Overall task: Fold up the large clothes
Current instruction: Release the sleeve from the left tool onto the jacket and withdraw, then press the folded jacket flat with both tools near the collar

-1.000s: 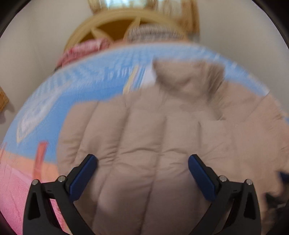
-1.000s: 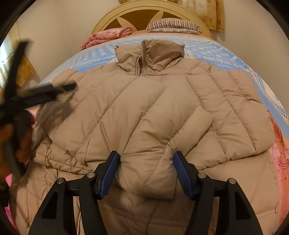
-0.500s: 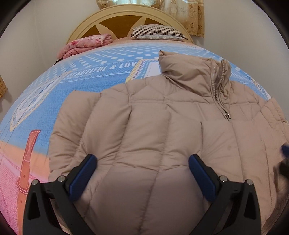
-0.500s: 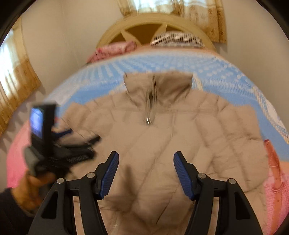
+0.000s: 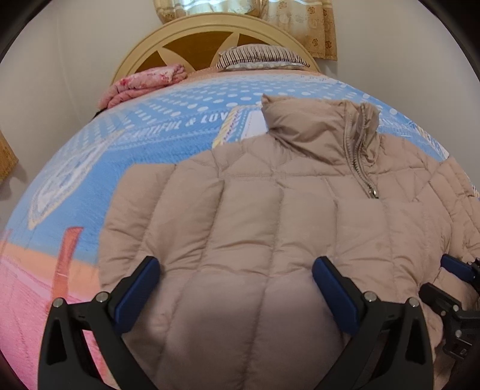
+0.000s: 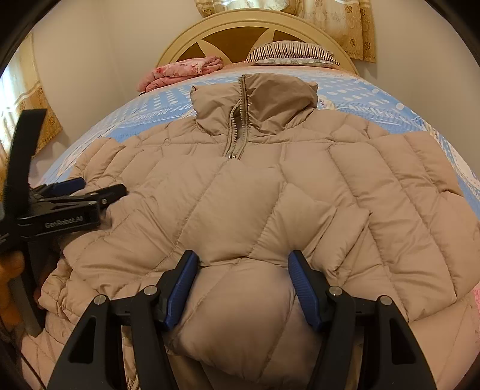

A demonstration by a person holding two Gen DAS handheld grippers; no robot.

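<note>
A beige quilted puffer jacket (image 5: 270,210) lies front up on the bed, collar toward the headboard and zip partly closed. My left gripper (image 5: 235,285) hovers open and wide over the jacket's left side, nothing between its pads. In the right wrist view the jacket (image 6: 240,186) has one sleeve folded across the chest. The sleeve end (image 6: 240,318) lies under and between the fingers of my right gripper (image 6: 243,282), which stands open. The left gripper (image 6: 90,189) shows side-on at that view's left edge, held by a hand (image 6: 9,270).
The bed cover (image 5: 120,150) is blue with white dots, pink toward the near edge. A striped pillow (image 5: 261,55) and a folded pink blanket (image 5: 144,81) lie by the rounded headboard (image 6: 240,27). Curtains hang behind and at the left.
The right gripper has come down and forward over the folded sleeve end. Its fingers now show at the right edge of the left wrist view. The left gripper has hardly moved in the last half second.
</note>
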